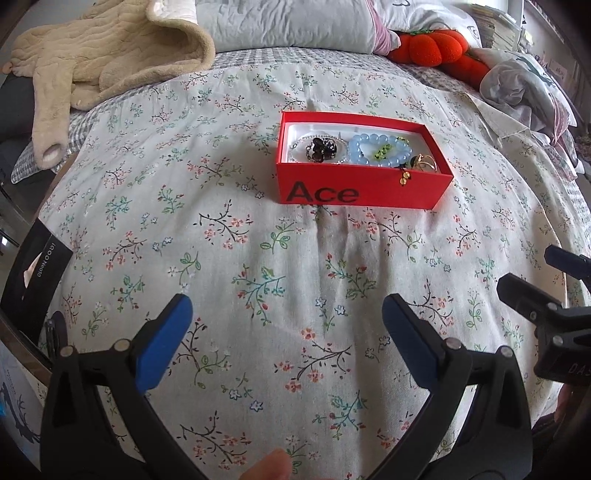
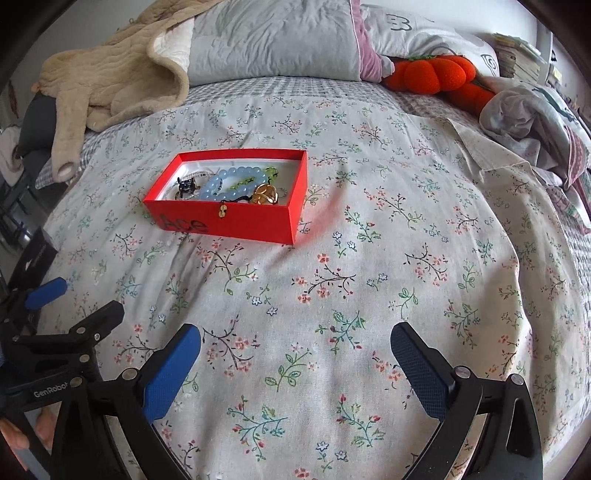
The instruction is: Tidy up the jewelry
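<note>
A red box marked "Ace" [image 1: 332, 184] sits on the floral bedspread; it also shows in the right wrist view [image 2: 236, 221]. Inside lie a blue bead bracelet [image 1: 364, 146] [image 2: 218, 186], a green bead bracelet [image 1: 397, 147], a dark beaded piece [image 1: 323, 147] [image 2: 185, 185] and gold rings [image 1: 424, 162] [image 2: 266, 194]. A small gold charm [image 1: 404, 178] hangs over the box's front wall. My left gripper [image 1: 286, 310] is open and empty, well in front of the box. My right gripper [image 2: 295, 341] is open and empty, in front and to the right of it.
A beige fleece garment [image 1: 103, 55] lies at the back left, pillows [image 1: 280, 22] behind, an orange plush [image 1: 432, 46] and crumpled cloth [image 1: 528, 88] at the back right. A black phone box [image 1: 35, 269] sits at the bed's left edge.
</note>
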`<state>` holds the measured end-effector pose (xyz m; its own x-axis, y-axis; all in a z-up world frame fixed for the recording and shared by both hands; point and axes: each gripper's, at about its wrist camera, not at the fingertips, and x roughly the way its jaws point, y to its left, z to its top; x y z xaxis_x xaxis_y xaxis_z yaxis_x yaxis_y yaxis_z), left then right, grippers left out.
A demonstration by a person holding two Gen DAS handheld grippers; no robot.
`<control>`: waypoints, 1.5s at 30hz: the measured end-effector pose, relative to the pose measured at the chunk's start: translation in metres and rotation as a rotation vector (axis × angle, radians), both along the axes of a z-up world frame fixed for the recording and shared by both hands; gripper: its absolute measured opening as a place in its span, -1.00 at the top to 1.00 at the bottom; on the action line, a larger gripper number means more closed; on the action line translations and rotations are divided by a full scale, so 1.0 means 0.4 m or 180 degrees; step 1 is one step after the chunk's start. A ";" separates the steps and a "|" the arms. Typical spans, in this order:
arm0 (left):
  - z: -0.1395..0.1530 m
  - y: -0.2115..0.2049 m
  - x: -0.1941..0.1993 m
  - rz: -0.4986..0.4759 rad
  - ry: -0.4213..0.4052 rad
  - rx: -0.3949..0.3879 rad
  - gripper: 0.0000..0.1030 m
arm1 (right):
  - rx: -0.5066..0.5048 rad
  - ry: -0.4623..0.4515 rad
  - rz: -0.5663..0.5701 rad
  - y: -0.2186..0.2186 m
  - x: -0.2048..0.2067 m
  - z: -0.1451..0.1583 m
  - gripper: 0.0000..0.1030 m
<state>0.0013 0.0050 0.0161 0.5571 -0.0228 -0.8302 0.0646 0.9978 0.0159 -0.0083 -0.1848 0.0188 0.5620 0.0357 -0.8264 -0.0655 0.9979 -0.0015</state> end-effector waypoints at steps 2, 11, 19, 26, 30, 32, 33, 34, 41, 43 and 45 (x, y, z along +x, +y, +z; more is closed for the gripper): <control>0.000 -0.001 0.002 0.0006 -0.0006 -0.0001 -0.98 | 0.0001 0.0008 -0.0016 -0.002 0.004 -0.003 -1.00; 0.000 -0.013 0.001 -0.0050 -0.0012 0.0056 -0.98 | 0.0003 0.0034 -0.0039 0.002 0.011 -0.006 -1.00; -0.002 -0.015 0.000 -0.0054 -0.0008 0.0062 -0.98 | -0.0017 0.0059 -0.0041 0.004 0.012 -0.012 -1.00; -0.003 -0.016 -0.001 -0.0043 -0.0013 0.0070 -0.98 | -0.0029 0.0064 -0.0040 0.007 0.010 -0.015 -1.00; -0.005 -0.011 0.001 -0.0032 -0.0008 0.0083 -0.98 | -0.0029 0.0066 -0.0039 0.007 0.010 -0.015 -1.00; -0.005 -0.010 0.001 -0.0025 -0.0010 0.0093 -0.98 | -0.0030 0.0066 -0.0037 0.008 0.010 -0.015 -1.00; -0.006 -0.009 0.002 -0.0023 -0.0010 0.0099 -0.98 | -0.0029 0.0067 -0.0037 0.008 0.010 -0.015 -1.00; -0.007 -0.009 0.002 -0.0017 -0.0008 0.0103 -0.98 | -0.0029 0.0068 -0.0035 0.008 0.010 -0.015 -1.00; -0.011 -0.001 0.008 0.0037 0.0034 0.0084 -0.98 | -0.0034 0.0075 -0.0041 0.009 0.010 -0.017 -1.00; -0.012 0.001 0.008 0.0044 0.0036 0.0085 -0.98 | -0.0039 0.0079 -0.0040 0.009 0.011 -0.018 -1.00; -0.012 0.000 0.008 0.0041 0.0035 0.0086 -0.98 | -0.0043 0.0078 -0.0041 0.010 0.011 -0.018 -1.00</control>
<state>0.0046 0.0050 0.0112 0.5479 0.0067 -0.8365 0.0520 0.9978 0.0421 -0.0038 -0.1808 0.0115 0.5419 0.0174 -0.8403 -0.0528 0.9985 -0.0134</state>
